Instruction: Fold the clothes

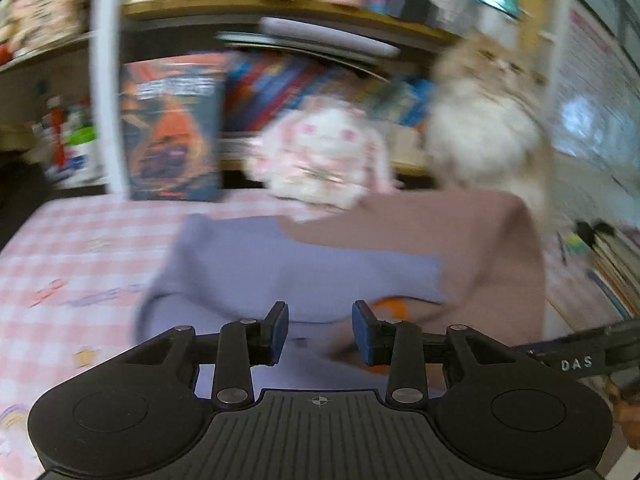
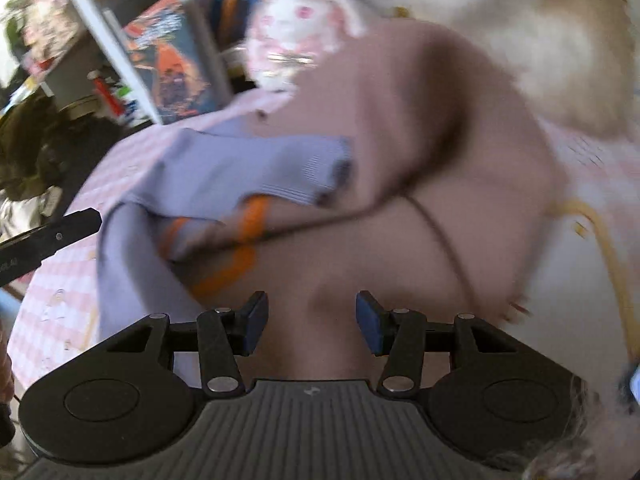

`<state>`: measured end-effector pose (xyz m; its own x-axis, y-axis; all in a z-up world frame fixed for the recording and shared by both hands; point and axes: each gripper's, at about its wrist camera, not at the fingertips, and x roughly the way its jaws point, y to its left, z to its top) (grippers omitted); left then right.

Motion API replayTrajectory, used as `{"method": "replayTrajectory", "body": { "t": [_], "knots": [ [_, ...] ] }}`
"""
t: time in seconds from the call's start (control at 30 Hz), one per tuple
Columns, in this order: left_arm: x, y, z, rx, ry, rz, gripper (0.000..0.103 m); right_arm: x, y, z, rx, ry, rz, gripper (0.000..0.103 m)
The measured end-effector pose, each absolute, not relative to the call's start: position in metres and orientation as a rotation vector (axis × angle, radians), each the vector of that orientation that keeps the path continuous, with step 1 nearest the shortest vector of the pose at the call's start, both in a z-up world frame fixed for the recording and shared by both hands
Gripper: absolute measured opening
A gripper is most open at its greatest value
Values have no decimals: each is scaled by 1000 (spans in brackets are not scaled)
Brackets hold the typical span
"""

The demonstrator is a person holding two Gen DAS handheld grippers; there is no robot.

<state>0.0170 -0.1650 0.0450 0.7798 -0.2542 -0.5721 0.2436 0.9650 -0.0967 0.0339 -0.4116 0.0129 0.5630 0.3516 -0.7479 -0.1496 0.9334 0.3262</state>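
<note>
Left hand-held gripper (image 1: pixel 320 332): black linkage arms, blue rubbery pads, jaws apart w/ nothing pinched between them, i.e. released. It sits just above the near edge of the garment (image 1: pixel 304 264), a soft knit top in lavender w/ a mauve-brown panel on the right and an orange band (image 1: pixel 394 307) peeking out directly beyond the right pad. Fabric looks matte, fine-ribbed at the cuff; the folded lavender sleeve lies across the middle, edges roughly straight.

Right hand-held gripper (image 2: pixel 311 322): same build, blue pads parted, also released, no cloth between them. It points down at the mauve-brown part of the garment (image 2: pixel 400 240), which fills the area right in front of the pads and bulges in rounded folds. A thin brown drawstring (image 2: pixel 440 232) curves over it. Lavender sleeve w/ ribbed cuff (image 2: pixel 320 176) lies ahead and to the left; orange band beneath it.

Garment rests on a pink-and-white checked tabletop (image 1: pixel 80 248), flat cloth w/ small cartoon prints. Behind: white-pink plush toy (image 1: pixel 320 148), fluffy; a cream long-haired cat (image 1: pixel 488 120) at the garment's far right corner; an upright glossy book (image 1: pixel 172 128); wooden shelves (image 1: pixel 280 4) w/ books. Both views motion-blurred.
</note>
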Motion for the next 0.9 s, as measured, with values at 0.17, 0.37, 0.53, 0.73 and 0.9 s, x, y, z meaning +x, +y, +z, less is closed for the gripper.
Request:
{"method": "replayTrajectory", "body": {
  "t": [0.17,0.37,0.53,0.73,0.9],
  "knots": [
    [37,-230,36,113,630,-369,45,27,-436,5,221,961,265,45],
    [47,-292,13,475,602,-374,48,11,-437,4,112,921,254,38],
    [51,-316,-5,708,579,-400,46,6,-442,6,63,873,194,38],
    [66,-302,7,571,607,-438,3,9,-443,-5,83,942,175,36],
    [86,-249,46,230,585,-387,3,10,-438,-3,86,945,179,12]
  ]
}}
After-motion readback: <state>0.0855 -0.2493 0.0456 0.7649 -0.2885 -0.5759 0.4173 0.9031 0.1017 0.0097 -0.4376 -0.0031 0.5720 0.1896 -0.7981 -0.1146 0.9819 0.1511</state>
